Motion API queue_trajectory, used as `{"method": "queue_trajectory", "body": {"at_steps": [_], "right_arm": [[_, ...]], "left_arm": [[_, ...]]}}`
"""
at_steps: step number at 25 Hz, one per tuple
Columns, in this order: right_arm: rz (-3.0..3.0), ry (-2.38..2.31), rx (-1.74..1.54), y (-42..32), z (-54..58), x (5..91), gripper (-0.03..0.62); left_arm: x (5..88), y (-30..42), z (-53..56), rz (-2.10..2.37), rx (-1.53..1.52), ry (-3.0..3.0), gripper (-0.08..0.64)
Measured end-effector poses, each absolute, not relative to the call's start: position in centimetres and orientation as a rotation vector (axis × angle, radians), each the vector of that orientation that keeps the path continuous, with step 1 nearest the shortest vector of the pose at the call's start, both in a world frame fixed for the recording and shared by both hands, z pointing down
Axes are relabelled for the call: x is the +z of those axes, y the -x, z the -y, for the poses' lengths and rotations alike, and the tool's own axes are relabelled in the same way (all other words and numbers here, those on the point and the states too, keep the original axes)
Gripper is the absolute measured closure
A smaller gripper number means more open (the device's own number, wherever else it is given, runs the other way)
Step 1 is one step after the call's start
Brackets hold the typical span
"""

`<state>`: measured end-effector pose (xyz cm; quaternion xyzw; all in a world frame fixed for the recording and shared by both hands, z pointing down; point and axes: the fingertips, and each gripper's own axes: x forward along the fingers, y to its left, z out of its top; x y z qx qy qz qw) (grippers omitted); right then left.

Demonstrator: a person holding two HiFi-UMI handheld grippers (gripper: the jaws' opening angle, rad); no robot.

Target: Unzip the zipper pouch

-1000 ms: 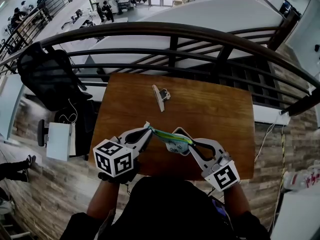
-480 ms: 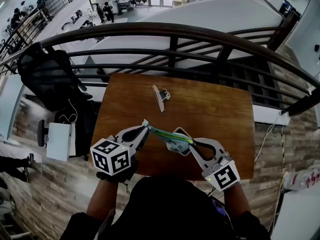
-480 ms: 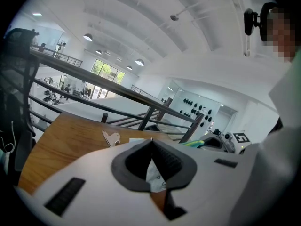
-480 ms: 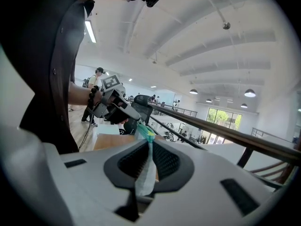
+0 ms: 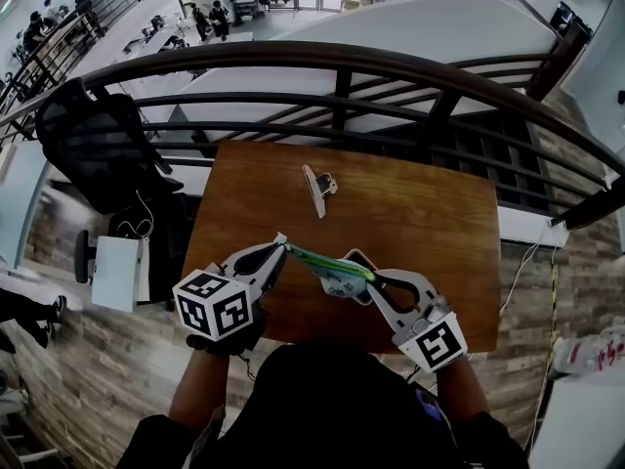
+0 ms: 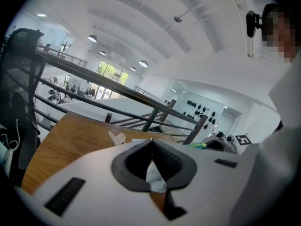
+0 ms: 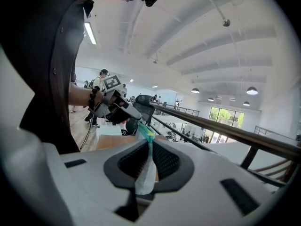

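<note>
Held clear of the table point(image 5: 420, 213), above its near edge: zipper pouch point(image 5: 338, 283), drawn into a taut strip with the green zipper band point(image 5: 327, 262) uppermost and the pale body hanging just below. Lies with its long axis on the line between the two grippers, slanting from upper left down to lower right in the head view. Clamped at the left end by the left gripper point(image 5: 282, 247), jaws pressed fully together on a fold of pale material, plain between the pads in the left gripper view. Clamped at the other end by the right gripper point(image 5: 373, 281), jaws closed to a thin slit on the pouch edge, with the green band running straight out from the tips toward the other gripper in the right gripper view. Neither hand nearer, then: one at each end, facing each other along the zipper. Probably calls for a pull along that same axis, one end anchored while the other travels, not a lift or a twist. Cannot tell which jaws, if either, have the slider tab: too small in the head view, buried between the pads close up. Equally unclear how much of the zipper is already parted. Farther out on the table, well apart from the pouch, a binder clip point(image 5: 317, 190); beyond that, a dark railing point(image 5: 342, 62).
</note>
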<state>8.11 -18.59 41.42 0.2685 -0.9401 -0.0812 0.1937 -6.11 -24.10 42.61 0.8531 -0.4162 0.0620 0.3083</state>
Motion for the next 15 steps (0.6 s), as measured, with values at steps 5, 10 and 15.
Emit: {"method": "queue_trajectory", "body": {"at_steps": [5, 10, 15], "right_arm": [[2.657, -0.736, -0.202, -7.6, 18.9, 41.8, 0.566], [2.677, -0.699, -0.173, -6.3, 18.9, 42.3, 0.566], [2.681, -0.648, -0.119, -4.8, 18.8, 43.5, 0.565]], "left_arm": [[42.9, 7.1, 24.5, 1.130, 0.157, -2.233, 0.546], [42.9, 8.3, 24.7, 1.164, 0.150, -2.217, 0.546], [43.2, 9.7, 24.9, 1.208, 0.164, -2.207, 0.545]]}}
